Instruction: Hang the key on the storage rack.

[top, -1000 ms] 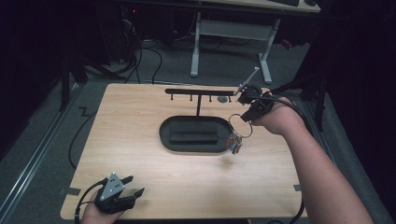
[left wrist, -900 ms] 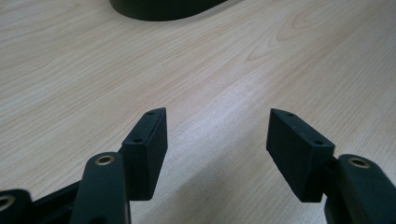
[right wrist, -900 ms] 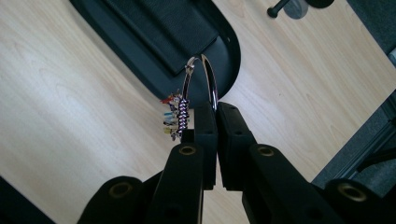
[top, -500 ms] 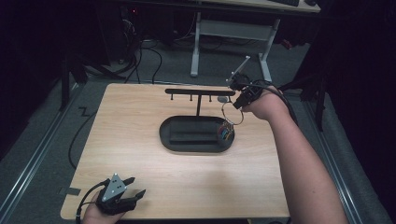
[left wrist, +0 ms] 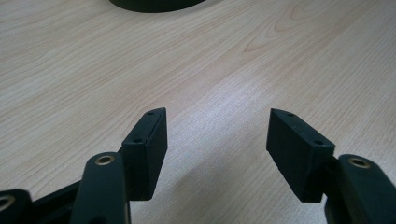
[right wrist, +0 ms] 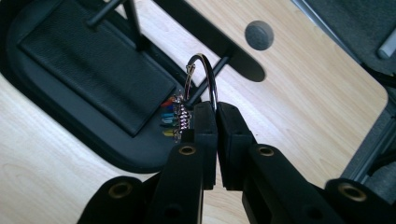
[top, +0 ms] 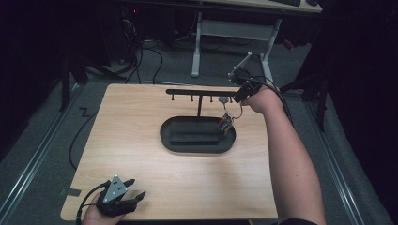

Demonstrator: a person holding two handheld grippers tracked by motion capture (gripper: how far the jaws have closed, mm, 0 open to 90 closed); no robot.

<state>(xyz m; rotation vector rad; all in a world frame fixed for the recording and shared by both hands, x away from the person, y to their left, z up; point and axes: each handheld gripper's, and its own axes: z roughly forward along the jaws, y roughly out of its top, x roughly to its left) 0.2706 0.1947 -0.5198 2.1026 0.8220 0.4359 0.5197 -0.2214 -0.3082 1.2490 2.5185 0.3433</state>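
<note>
Black right tongs (right wrist: 216, 112) pinch a wire-looped bead charm (right wrist: 176, 116), no legible writing.

Over the last second the right gripper (top: 238, 95) has carried the bracelet (top: 226, 123) up and away from the person, from just beside the tray's (top: 197, 140) right end toward the right tip of the black hanger bar (top: 199, 92); the coloured beads now dangle over the tray's right end
</note>
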